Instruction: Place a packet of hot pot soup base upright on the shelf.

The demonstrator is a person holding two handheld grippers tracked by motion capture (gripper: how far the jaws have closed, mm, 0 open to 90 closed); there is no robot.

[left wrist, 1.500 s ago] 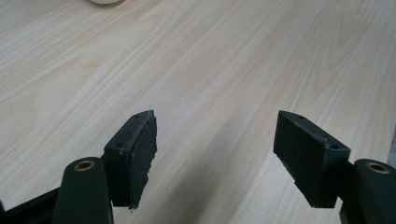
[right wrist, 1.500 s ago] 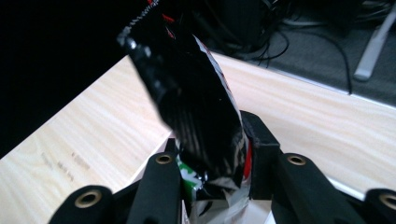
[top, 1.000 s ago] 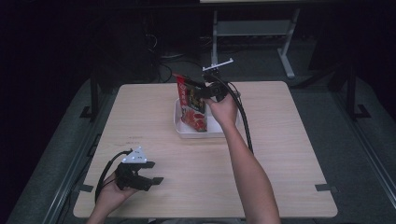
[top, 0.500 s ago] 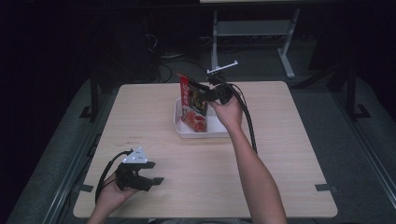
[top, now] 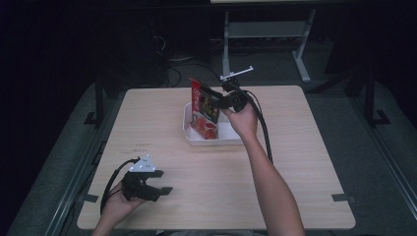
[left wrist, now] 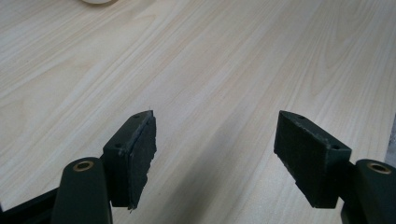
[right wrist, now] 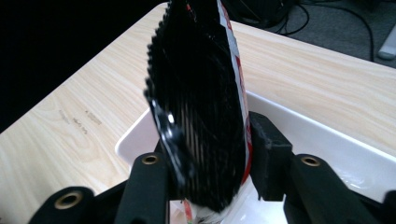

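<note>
Compared with one second earlier, the right gripper (top: 216, 102) and the red, glossy foil snack packet (top: 204, 109) it carries have shifted slightly to the left above the white rectangular plastic tray (top: 189, 132); the packet's lower end is now inside the tray, while its top stands tilted above the rim. The right gripper's jaws have just been opening a little, with the packet between them; in the right gripper view the packet (right wrist: 201, 107) stands edge-on between the two black pads (right wrist: 267, 140), which still lie against its sides, so the grip holds. The left gripper (top: 164, 189) is unmoved near the front left corner of the light wooden table (top: 305, 162), its jaws spread wide with nothing between them; the left gripper view shows only bare tabletop (left wrist: 210, 60) between the pads (left wrist: 140, 154).

Hard to make out: the packet's printing is too small to read in the high view, and in the right gripper view its dark, ribbed edge hides the face. The packet covers part of the tray floor (right wrist: 327, 149). A pale round object (left wrist: 98, 1) is cut off at the top edge of the left gripper view and cannot be identified. The room beyond the table is dark.
</note>
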